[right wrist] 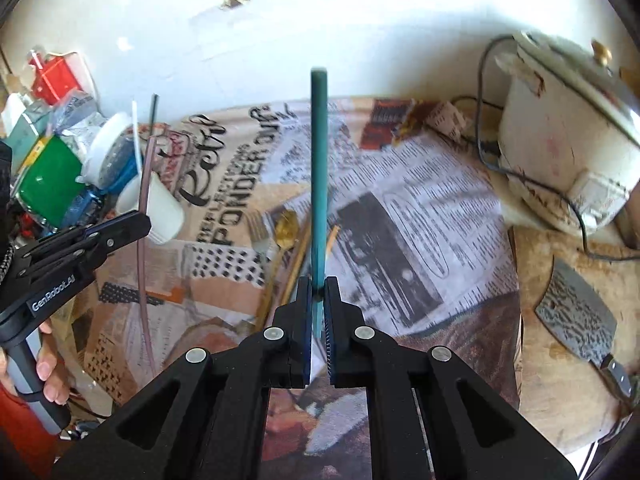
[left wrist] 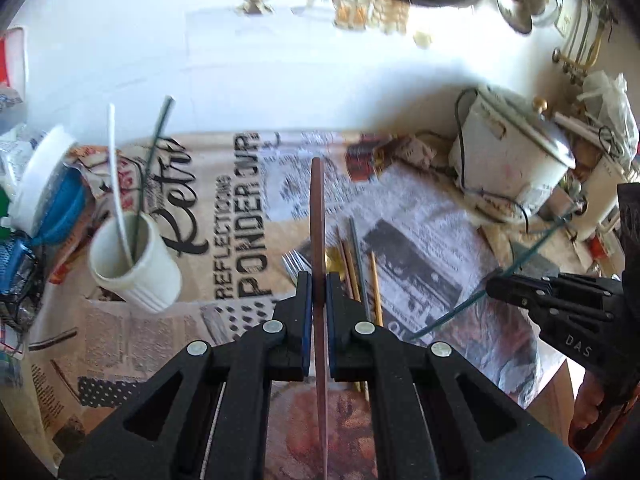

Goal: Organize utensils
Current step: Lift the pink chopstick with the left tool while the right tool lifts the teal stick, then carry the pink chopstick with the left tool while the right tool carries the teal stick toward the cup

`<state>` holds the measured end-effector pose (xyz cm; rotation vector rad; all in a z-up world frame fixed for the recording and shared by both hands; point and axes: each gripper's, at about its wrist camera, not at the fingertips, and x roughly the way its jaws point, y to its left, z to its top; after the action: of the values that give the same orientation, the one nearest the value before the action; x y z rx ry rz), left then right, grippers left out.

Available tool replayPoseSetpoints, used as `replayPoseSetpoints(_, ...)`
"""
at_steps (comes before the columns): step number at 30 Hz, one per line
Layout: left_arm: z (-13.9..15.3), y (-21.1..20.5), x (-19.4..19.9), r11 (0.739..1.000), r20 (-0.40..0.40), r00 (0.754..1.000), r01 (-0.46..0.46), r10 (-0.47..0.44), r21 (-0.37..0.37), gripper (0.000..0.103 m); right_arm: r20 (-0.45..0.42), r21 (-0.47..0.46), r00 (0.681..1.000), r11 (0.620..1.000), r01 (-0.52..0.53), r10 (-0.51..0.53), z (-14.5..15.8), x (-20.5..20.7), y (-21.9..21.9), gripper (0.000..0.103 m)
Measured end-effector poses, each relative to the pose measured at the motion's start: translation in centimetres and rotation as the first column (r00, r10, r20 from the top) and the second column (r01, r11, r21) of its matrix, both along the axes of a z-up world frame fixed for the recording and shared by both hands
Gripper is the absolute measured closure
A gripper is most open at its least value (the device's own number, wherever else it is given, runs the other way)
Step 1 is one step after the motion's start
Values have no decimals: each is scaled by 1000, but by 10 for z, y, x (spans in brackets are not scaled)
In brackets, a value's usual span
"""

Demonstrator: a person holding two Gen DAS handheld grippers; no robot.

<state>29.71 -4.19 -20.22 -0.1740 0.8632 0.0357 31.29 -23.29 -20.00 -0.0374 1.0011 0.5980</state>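
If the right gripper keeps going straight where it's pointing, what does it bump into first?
Probably the newspaper on the table. The right gripper, shut on a teal stick, points down over it, just right of the gold spoon. Depth is hard to judge here.

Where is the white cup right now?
The white cup stands on the newspaper at the left of both views, holding two sticks, beside the blue tub and ahead-left of the left tool.

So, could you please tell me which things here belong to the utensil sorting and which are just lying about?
Job:
- left gripper, shut on brown stick
- right gripper, shut on teal stick
- white cup
- fork, gold spoon

Lying about:
- rice cooker
- cleaver
- newspaper
- green container
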Motion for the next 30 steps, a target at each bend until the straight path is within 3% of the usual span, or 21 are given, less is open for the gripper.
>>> replayPoseSetpoints(8,32,37,-15,997,108,991,-82,80,12,98,86,50,995,997,-51,46,39,-4,30,98)
replayPoseSetpoints(18,62,98,-27,984,209,963,-178,171,14,98,168,86,980,989,-118,102,76,-7,80,98)
replayPoseSetpoints(30,80,171,-21,981,282,940,-195,191,-15,99,212,114,969,981,-154,128,99,-13,151,98)
